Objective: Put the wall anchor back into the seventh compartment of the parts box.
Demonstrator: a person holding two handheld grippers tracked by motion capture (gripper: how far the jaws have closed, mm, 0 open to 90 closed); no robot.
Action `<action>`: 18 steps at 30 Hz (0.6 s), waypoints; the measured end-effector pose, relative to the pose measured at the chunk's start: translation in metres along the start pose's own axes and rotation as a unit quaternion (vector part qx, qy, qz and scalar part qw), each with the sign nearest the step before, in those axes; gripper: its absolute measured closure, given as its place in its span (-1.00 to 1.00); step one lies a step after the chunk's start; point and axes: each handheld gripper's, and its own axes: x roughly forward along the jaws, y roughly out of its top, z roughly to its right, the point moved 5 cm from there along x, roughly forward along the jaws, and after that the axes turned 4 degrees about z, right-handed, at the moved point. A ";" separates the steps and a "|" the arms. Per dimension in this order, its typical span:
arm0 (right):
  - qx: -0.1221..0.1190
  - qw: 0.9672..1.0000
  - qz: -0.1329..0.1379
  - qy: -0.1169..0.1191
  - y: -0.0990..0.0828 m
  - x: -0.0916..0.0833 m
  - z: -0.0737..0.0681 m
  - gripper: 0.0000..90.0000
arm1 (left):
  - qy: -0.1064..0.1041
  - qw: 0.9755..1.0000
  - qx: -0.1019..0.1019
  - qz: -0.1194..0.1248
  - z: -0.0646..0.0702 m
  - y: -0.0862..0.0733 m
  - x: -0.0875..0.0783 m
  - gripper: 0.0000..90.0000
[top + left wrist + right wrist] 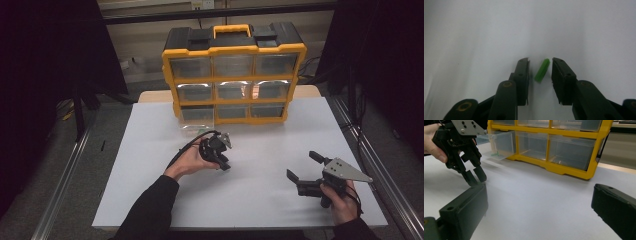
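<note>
Two grippers are in my hands over the white table [150,150]. My left gripper [540,72] points down at the tabletop, its jaws narrowed but not closed, with a small green plastic piece [542,70] lying on the table between them. The piece sits closer to the right-hand jaw as the left gripper view shows it, and I see a gap on each side, so neither pad presses on it. In the high view that left gripper [221,161] hangs just in front of the yellow drawer cabinet [233,75], whose lower left drawer [499,145] is pulled out; something small and green lies in it, too small for me to name. My right gripper [302,165] rests well apart, near the table's right front corner, jaws spread wide with nothing between them.
</note>
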 end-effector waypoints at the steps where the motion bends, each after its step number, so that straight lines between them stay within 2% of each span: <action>1: 0.000 1.000 0.000 0.000 0.000 0.000 0.000 -0.99 | 0.000 1.000 0.002 -0.003 0.000 0.000 0.000 0.55; 4: 0.001 1.000 0.000 0.000 0.000 0.000 0.000 -0.99 | 0.003 1.000 0.005 -0.011 0.000 0.002 0.001 0.62; 6: 0.001 1.000 0.000 0.000 0.000 0.000 0.000 -0.99 | 0.001 1.000 0.013 -0.020 0.000 0.003 0.000 0.64; 7: 0.000 1.000 0.000 0.000 0.000 0.000 0.000 -0.99 | 0.001 0.999 0.024 -0.027 -0.001 0.003 0.000 0.65; 9: 0.000 1.000 0.001 0.001 0.000 0.000 0.000 -0.99 | 0.002 1.000 0.011 -0.015 0.001 0.004 0.002 0.68; 18: 0.000 1.000 0.001 0.001 0.000 0.001 0.000 -0.99 | -0.006 1.000 0.012 -0.015 0.001 0.005 0.003 0.84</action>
